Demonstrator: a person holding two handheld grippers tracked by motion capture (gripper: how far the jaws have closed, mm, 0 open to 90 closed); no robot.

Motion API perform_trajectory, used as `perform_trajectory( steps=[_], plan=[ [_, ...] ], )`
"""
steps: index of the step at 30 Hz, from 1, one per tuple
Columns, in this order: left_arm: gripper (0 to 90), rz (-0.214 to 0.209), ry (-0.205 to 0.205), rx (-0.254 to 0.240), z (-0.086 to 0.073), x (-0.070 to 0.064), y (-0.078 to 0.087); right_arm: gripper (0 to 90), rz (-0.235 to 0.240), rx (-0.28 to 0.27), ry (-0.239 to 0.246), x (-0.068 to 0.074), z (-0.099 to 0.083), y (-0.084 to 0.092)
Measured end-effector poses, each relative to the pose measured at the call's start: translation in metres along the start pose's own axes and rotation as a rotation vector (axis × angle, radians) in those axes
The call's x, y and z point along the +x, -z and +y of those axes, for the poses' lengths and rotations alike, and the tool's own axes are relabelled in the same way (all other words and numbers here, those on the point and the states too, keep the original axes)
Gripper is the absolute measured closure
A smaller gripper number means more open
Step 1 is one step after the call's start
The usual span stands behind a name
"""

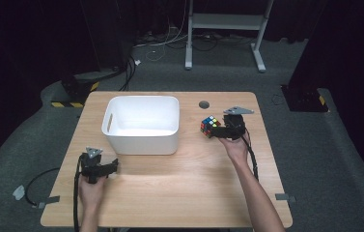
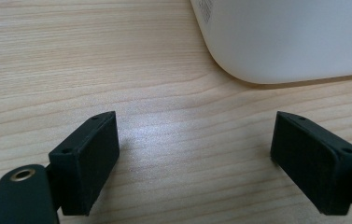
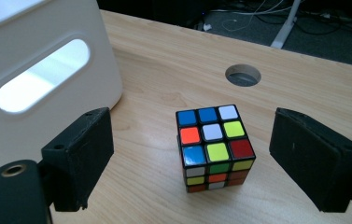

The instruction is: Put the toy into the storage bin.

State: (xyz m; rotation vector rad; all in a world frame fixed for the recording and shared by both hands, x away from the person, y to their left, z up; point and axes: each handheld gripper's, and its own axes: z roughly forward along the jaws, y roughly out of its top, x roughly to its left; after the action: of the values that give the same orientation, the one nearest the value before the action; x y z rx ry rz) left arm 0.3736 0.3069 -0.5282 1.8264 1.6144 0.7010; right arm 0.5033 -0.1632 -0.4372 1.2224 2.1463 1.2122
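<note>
Right tool: the right tool [image 1: 218, 130] sits at the right side of the tabletop [image 1: 179, 193], held in the person's right hand [image 1: 237, 147]; its jaws stand wide apart, holding nothing.
Cube: the colour cube [image 1: 210, 126] rests on the tabletop, just to the right of the white bin and near the round hole [image 1: 204, 104] in the wood.
Cube and jaws: in the right gripper view the colour cube [image 3: 214, 147] stands between the two black jaws of the right tool [image 3: 211, 163], with clear wood on either side; neither jaw touches it.
Cube faces: the top shows blue, white, orange, yellow-green and red stickers; the near sides show white, green, yellow and orange ones.
White bin: the white bin [image 1: 117, 108] stands upright at the middle of the tabletop's far half; its inside looks bare from the high view. In the right gripper view its side wall with an oval handle slot [image 3: 43, 74] lies to the left of the cube.
Left tool: the left tool [image 1: 114, 165] rests low over the near left part of the tabletop, held in the left hand [image 1: 91, 188], well apart from the cube.
Left tool state: in the left gripper view its jaws are spread wide over bare wood, gripping nothing, with a rounded corner of the white bin [image 2: 281, 42] just beyond them.
</note>
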Motion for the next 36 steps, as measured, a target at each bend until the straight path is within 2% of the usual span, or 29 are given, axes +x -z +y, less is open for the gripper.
perform_trajectory(
  steps=[3, 5, 9, 13, 25, 32, 36],
  plan=[
    [15.5, 0.000, 0.000, 0.000, 0.000, 0.000, 0.000, 12.7, -0.002, 0.009, -0.004, -0.002, 0.005, -0.006],
    [15.5, 0.000, 0.002, -0.001, 0.000, 0.000, 0.000, 12.6, -0.010, -0.009, -0.007, -0.004, 0.007, -0.009],
    [15.5, 0.000, 0.001, 0.000, 0.000, 0.000, 0.000, 11.1, -0.011, 0.029, -0.025, -0.011, 0.008, -0.020],
    [15.5, 0.000, -0.001, 0.000, 0.000, 0.000, 0.000, 11.1, -0.014, 0.034, -0.036, -0.014, 0.007, -0.029],
    [15.5, 0.000, 0.000, 0.001, 0.000, 0.000, 0.000, 10.3, -0.018, 0.100, -0.039, -0.022, -0.006, -0.062],
    [15.5, 0.001, 0.000, 0.001, 0.000, 0.000, 0.000, 10.2, -0.019, 0.129, -0.054, -0.025, -0.015, -0.073],
    [15.5, 0.001, 0.000, 0.000, 0.000, 0.000, 0.000, 13.2, -0.014, 0.163, -0.068, -0.029, -0.022, -0.081]
  ],
)
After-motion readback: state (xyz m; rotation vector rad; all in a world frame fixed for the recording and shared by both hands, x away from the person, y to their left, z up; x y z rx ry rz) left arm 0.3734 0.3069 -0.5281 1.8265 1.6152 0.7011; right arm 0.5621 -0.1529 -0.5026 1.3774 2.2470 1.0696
